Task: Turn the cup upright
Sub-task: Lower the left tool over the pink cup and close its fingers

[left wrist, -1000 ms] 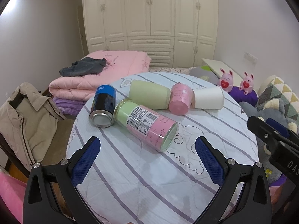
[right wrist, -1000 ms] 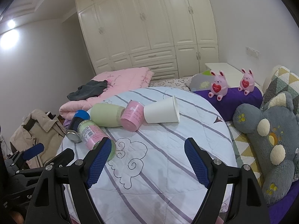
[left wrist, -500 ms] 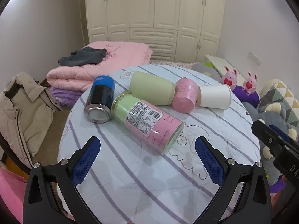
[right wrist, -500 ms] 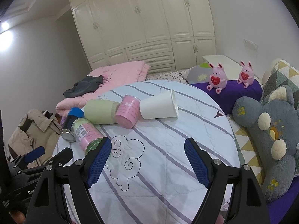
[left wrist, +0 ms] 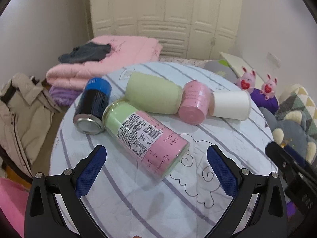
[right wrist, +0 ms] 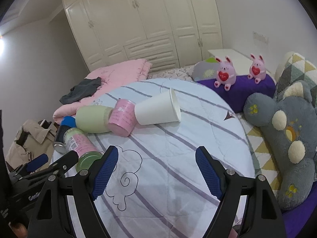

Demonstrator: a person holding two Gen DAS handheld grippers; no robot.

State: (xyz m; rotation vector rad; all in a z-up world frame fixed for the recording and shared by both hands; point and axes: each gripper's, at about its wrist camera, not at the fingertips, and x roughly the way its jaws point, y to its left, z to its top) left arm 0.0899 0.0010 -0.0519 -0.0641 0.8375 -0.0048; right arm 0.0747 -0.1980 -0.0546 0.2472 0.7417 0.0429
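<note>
Several containers lie on their sides on a round table with a striped cloth (left wrist: 227,138). A white paper cup (right wrist: 156,109) lies with its mouth to the right; it also shows in the left wrist view (left wrist: 230,106). Beside it lie a pink cup (left wrist: 195,104), a pale green cup (left wrist: 152,93), a green and pink labelled jar (left wrist: 146,140) and a blue and black can (left wrist: 93,107). My left gripper (left wrist: 156,170) is open, just short of the jar. My right gripper (right wrist: 156,172) is open and empty, well short of the white cup.
A folded pink quilt (left wrist: 111,59) with dark clothing lies behind the table. A beige jacket (left wrist: 21,111) hangs at left. Grey plush cushions (right wrist: 287,138) and two pink bunny toys (right wrist: 225,75) sit at right. White wardrobes stand at the back.
Both grippers have moved forward toward the containers, which look larger now. The left gripper has closed in on the labelled jar. Both stay open; nothing on the table has moved.
</note>
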